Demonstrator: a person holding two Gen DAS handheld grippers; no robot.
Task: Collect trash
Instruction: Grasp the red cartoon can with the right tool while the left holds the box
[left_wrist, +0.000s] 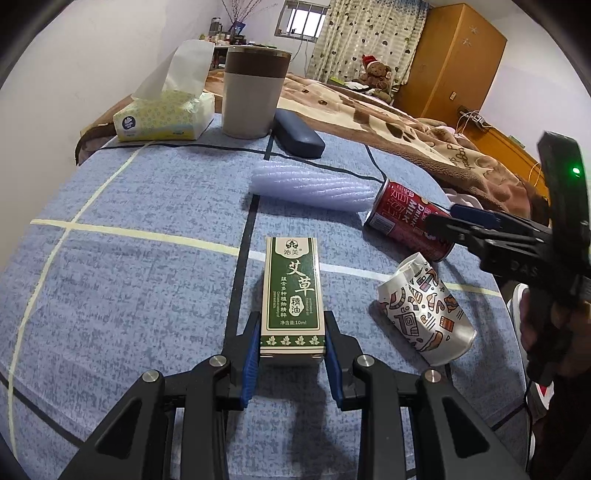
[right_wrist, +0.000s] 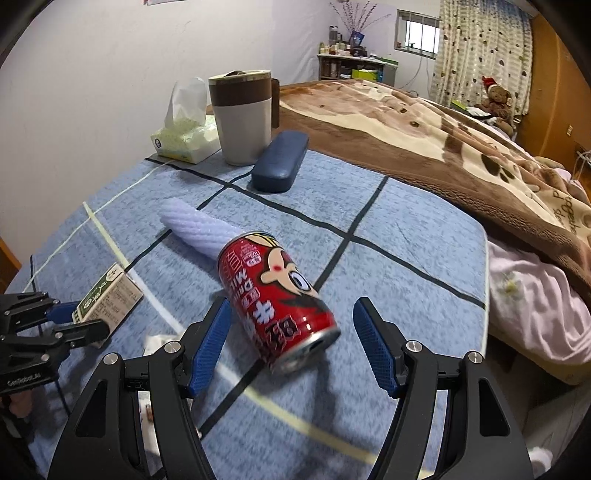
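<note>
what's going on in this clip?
A person with a tool in each hand is clearing trash off a blue bedspread. The left tool is clamped on a small green box. The right tool stands open around a red can lying on its side, not gripping it. A crumpled paper cup lies untouched nearby.

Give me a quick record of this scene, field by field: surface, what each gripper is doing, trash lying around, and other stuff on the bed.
surface: blue checked bedsheet
left gripper: shut on green and white box
right gripper: open, jaws either side of red milk can, not pressing it
red milk can: lying on its side
other trash: crushed paper cup, white foam sleeve
non-trash: tissue pack, mug, dark blue case
</note>
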